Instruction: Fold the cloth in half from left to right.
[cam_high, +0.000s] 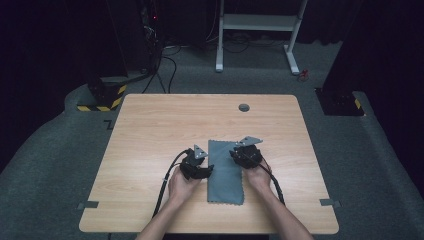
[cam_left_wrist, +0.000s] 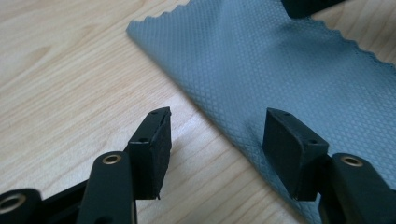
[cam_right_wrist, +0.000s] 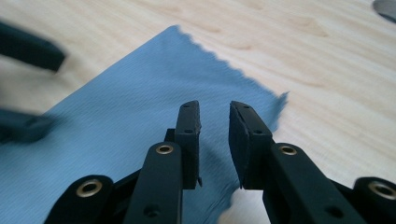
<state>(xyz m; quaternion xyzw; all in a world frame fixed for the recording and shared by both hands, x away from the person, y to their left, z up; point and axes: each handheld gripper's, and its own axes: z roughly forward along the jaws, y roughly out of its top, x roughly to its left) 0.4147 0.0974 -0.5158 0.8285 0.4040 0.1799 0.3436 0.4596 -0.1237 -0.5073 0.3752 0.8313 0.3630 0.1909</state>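
A grey-blue cloth (cam_high: 226, 172) with zigzag edges lies flat as a long strip on the wooden table (cam_high: 150, 130), near its front middle. My left gripper (cam_high: 206, 170) sits at the cloth's left edge. In the left gripper view it (cam_left_wrist: 217, 126) stands open, one jaw over bare wood and the other over the cloth (cam_left_wrist: 280, 60), with the edge running between them. My right gripper (cam_high: 238, 154) hovers at the cloth's far right part. Its jaws (cam_right_wrist: 215, 126) stand a little apart over the cloth (cam_right_wrist: 116, 121), with nothing pinched between them.
A round grey grommet (cam_high: 244, 107) is set into the table's far side. Tape strips (cam_high: 88, 204) mark the front corners. Beyond the table stand a white desk frame (cam_high: 257, 22), cables and a black-and-yellow base (cam_high: 102, 97) on grey carpet.
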